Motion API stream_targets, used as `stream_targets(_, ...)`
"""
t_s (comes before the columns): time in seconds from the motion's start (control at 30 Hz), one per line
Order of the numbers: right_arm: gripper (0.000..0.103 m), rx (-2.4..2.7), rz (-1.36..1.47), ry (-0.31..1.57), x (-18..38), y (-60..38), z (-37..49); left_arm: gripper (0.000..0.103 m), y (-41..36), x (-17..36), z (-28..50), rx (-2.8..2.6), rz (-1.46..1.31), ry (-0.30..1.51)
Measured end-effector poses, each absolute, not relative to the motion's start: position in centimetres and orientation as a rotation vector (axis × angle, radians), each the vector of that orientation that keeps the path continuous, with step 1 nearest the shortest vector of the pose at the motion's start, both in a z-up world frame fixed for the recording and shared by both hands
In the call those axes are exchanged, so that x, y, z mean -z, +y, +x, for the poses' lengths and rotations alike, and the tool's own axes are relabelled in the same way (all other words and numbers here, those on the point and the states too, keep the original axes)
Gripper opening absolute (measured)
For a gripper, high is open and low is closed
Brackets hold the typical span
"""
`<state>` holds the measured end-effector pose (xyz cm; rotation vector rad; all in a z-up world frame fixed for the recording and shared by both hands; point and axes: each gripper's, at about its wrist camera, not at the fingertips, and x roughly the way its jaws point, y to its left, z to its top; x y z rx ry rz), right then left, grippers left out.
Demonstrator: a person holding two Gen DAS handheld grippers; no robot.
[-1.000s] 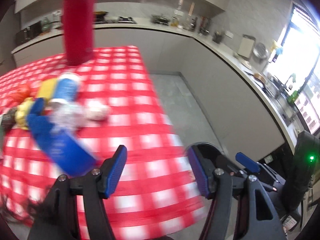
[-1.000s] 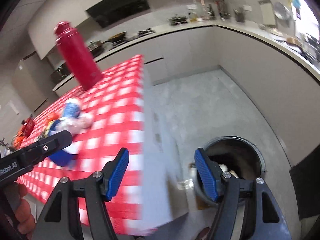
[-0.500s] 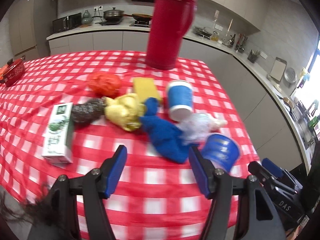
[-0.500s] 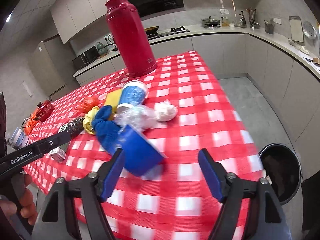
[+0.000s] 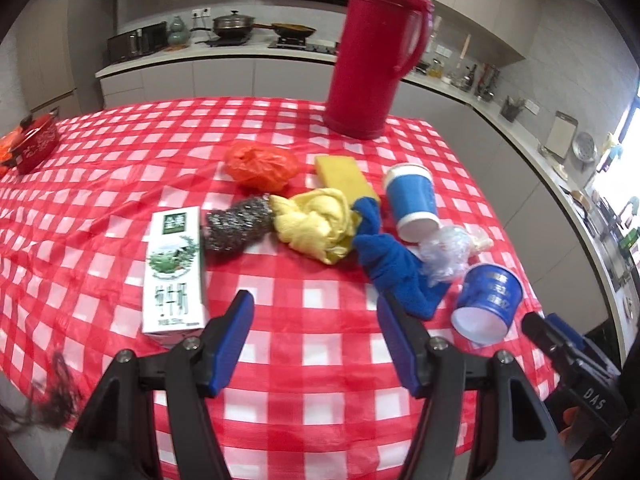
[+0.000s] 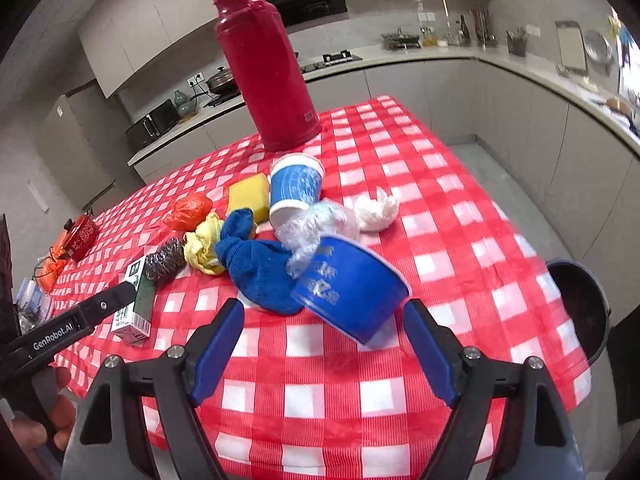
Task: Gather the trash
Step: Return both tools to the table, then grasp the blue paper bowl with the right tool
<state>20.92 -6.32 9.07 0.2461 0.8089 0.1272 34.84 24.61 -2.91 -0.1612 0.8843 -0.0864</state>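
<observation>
Trash lies heaped toward the surface's right edge: nearest the right gripper [image 6: 324,344], jaws spread and empty, a tipped blue cup [image 6: 352,292] leans on a blue cloth [image 6: 260,272]; beyond, crumpled plastic [image 6: 316,220], a second cup [image 6: 294,190]. The left gripper [image 5: 314,336] is also spread wide. Risk: a nudge could roll the cup over the edge, missing the bin [image 6: 580,304].

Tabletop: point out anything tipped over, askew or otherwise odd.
Two blue paper cups lie tipped on their sides: one beside the yellow sponge, one near the table edge just ahead of the right hand-held gripper. The milk carton also lies flat. Crumpled cloths and wrappers sit heaped mid-table. The red thermos stands upright.
</observation>
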Motion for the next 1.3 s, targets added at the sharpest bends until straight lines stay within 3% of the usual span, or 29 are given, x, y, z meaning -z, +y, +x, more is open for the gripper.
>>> stream_targets(0.57,0.083,-0.045,0.269,0.815,-8.4,-6.4,21.3,0.065,21.8,3.6,34.3,0.131,-0.133,0.889)
stream_targets(1.3,0.083,0.257,0.437,0.9,-3.6,-5.5,26.1,0.065,21.8,6.3,41.8,0.359,0.026,0.936)
